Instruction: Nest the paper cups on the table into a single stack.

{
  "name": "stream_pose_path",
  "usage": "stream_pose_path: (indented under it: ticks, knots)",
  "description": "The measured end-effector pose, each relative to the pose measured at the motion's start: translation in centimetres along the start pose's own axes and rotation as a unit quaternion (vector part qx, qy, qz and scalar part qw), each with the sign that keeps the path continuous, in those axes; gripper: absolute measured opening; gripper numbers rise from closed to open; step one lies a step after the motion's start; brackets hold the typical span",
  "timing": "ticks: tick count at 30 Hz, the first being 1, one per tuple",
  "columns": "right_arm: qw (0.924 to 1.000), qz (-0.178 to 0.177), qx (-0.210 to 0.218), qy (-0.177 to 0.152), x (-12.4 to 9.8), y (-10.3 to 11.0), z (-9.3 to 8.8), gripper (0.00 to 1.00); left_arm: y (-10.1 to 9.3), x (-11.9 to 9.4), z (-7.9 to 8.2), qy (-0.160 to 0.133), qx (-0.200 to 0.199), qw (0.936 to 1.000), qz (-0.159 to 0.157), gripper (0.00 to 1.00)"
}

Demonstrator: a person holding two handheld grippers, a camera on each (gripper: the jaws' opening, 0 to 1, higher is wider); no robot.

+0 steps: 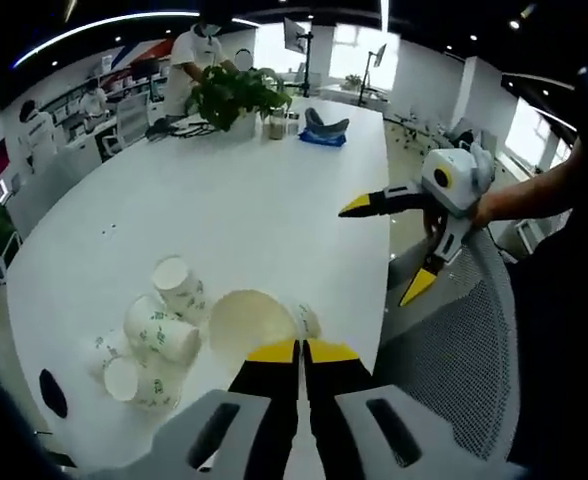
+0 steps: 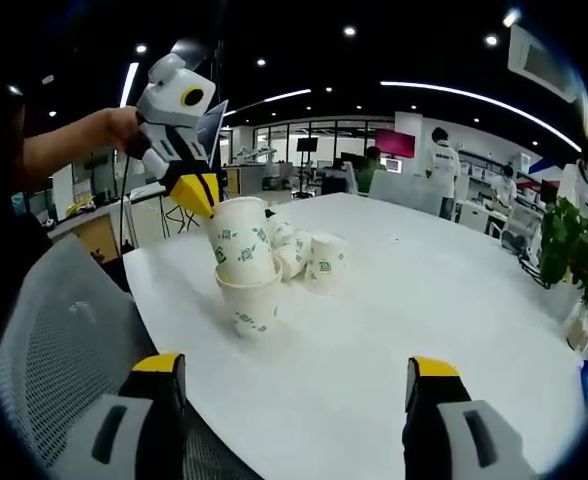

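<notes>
Broadly, the scene sits on a long white oval table (image 2: 394, 330) with a grey mesh chair back (image 1: 454, 330) pushed up to its near edge. Far down the table stand a leafy green potted plant (image 1: 236, 95) and a blue bundle (image 1: 323, 131), well apart from the work.

The loose cluster of white paper cups with green print (image 1: 159, 340) lies near the table's edge, several tipped on their sides and touching one another. Beside them an upright white paper cup (image 2: 251, 305) stands on the table, and the white green-printed paper cup (image 2: 242, 243) held above it is tilted, its base just entering the standing cup's mouth.

The left gripper (image 2: 196, 190) is clamped on that held cup's rim, one yellow jaw tip inside and one outside, as far as the right gripper view shows. The right gripper (image 2: 299, 375) has its jaws wide apart and holds nothing; it hangs off the table's edge, near the pair but not touching.

These cups are likely very light, thin-walled and easily crushed, and smooth enough to slide into one another. A rim pinch seems the right hold. The bottom cup may skid or tip when pushed, so the free gripper could steady it.
</notes>
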State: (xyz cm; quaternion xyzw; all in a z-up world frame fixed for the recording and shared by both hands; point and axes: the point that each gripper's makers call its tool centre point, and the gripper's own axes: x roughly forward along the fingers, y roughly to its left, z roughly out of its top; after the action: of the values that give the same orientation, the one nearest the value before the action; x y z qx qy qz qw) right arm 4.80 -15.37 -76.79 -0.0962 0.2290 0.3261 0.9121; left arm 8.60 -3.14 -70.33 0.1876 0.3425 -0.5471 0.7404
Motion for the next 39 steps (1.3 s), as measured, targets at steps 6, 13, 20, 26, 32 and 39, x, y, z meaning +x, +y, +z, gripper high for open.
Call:
stream_pose_path:
  ticks: [6, 13, 20, 26, 32, 39]
  knots:
    - [1.0000, -0.002, 0.000, 0.002, 0.0, -0.2, -0.2, 0.91, 0.1, 0.7, -0.3, 0.004, 0.001, 1.0000, -0.008, 0.00]
    - [1.0000, -0.003, 0.001, 0.004, 0.0, -0.2, -0.3, 0.91, -0.5, 1.0, -0.5, 0.020, 0.016, 0.9995, -0.018, 0.00]
    - [1.0000, -0.003, 0.000, 0.007, 0.0, -0.2, -0.4, 0.89, -1.1, 2.0, -0.6, 0.035, 0.029, 0.9983, -0.036, 0.00]
    - [0.9999, -0.004, -0.003, 0.012, 0.0, -0.3, -0.6, 0.88, -1.2, 3.3, -1.1, 0.040, 0.020, 0.9977, -0.051, 0.00]
    - [0.9998, -0.006, -0.004, 0.018, 0.0, -0.4, -0.8, 0.88, -1.5, 4.6, -1.5, 0.035, -0.001, 0.9973, -0.065, 0.00]
    - [0.9995, -0.007, -0.009, 0.030, 0.0, -0.4, -1.2, 0.87, -2.0, 5.5, -2.6, 0.048, -0.008, 0.9957, -0.079, 0.01]
